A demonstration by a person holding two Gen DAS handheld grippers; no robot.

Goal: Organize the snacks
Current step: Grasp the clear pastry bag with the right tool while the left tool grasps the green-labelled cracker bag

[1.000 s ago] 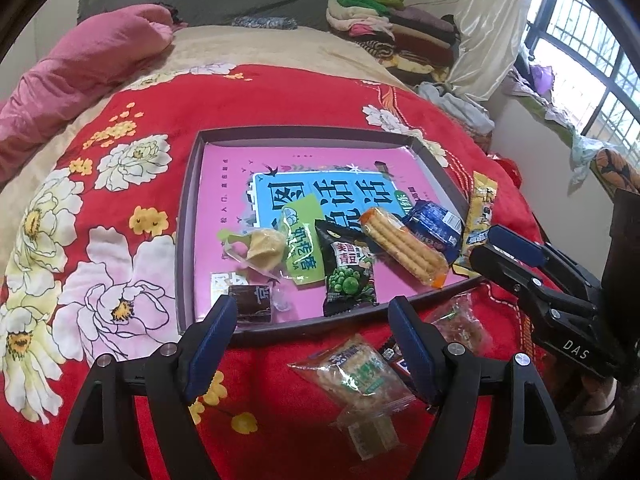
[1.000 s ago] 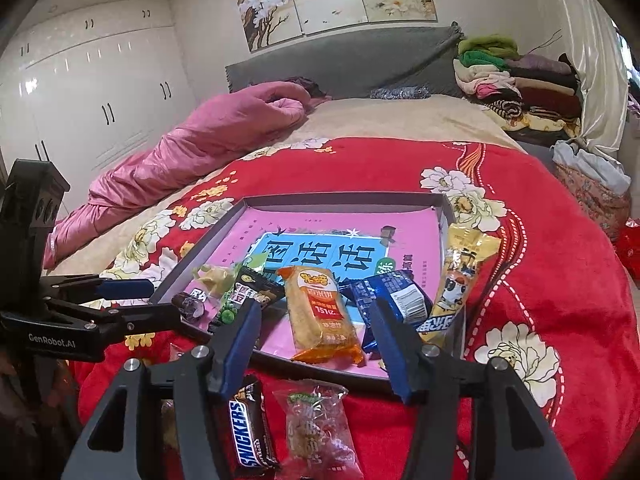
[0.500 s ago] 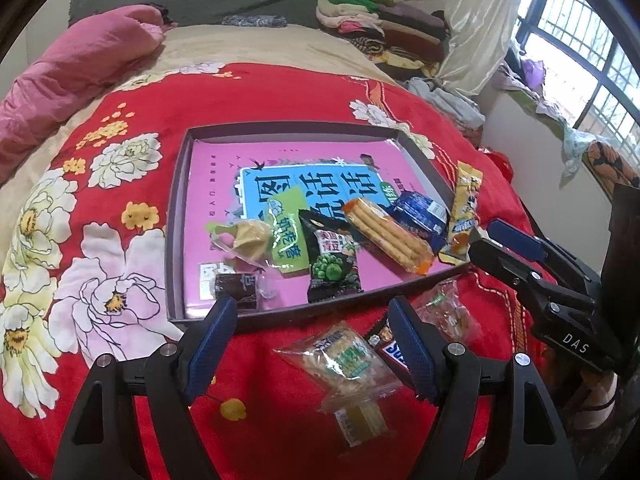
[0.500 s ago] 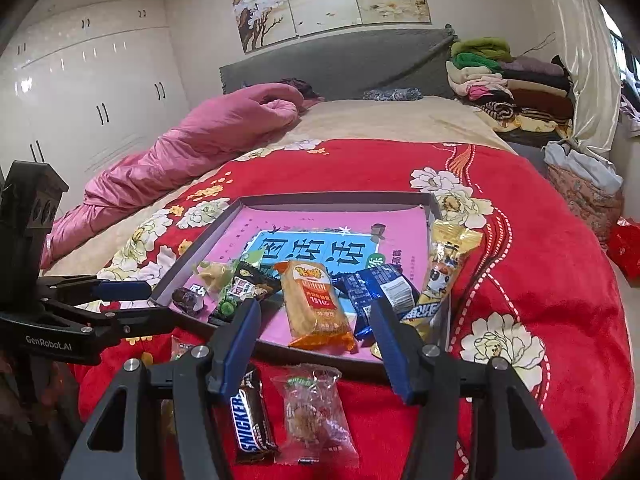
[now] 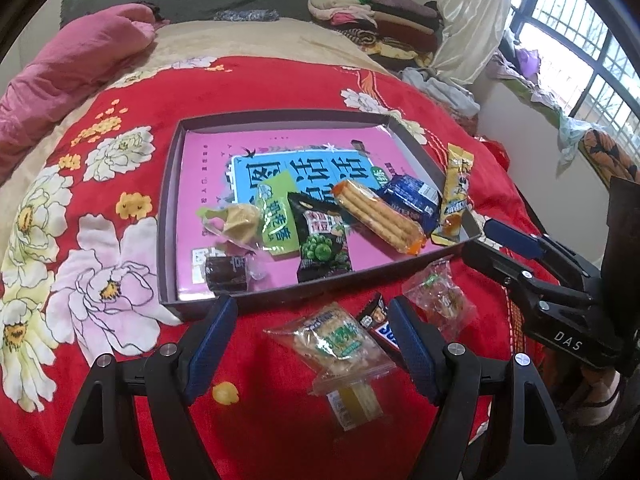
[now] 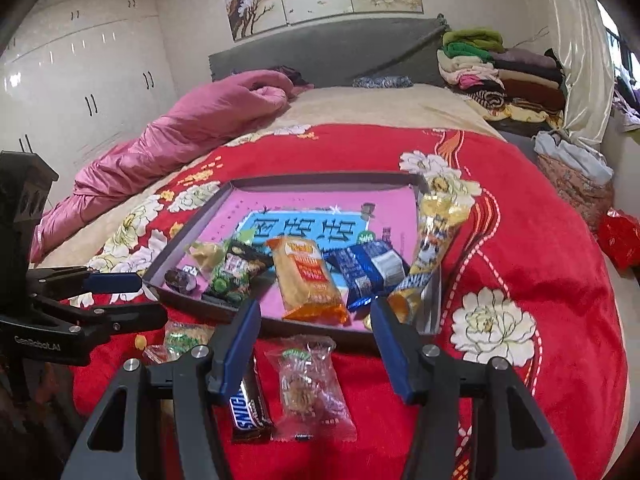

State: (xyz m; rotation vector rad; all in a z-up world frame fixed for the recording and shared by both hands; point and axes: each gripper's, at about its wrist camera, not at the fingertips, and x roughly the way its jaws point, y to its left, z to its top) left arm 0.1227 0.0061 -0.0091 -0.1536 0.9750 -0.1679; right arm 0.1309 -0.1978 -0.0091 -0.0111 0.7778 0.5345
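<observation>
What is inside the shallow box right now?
In the box: a pink book lining the bottom, with pea pack, cracker pack, blue pack and others on top. The book's lower cover is mostly covered.

Left gripper (image 5: 312,334) jaws apart, nothing between the pads, hovering over red floral blanket (image 5: 280,92) on bed. Below it, outside the tray: clear cracker pack (image 5: 336,340), small yellow pack (image 5: 354,402) just beside it, Snickers bar (image 5: 378,322) partly under right jaw, clear candy bag (image 5: 440,300). Tray (image 5: 170,208) with pink book (image 5: 304,148) inside. On the book along the tray's near edge: dark candy (image 5: 226,270), pale wrapped snack (image 5: 236,222), green packet (image 5: 278,220), black pea bag (image 5: 322,246), orange biscuit pack (image 5: 378,216), blue pack (image 5: 412,200). Yellow stick pack (image 5: 456,196) leans over tray's right rim. Right gripper (image 5: 492,240) at right edge, jaws empty. Pink quilt (image 5: 72,68) far left, folded clothes (image 5: 372,20) at far corner.
</observation>
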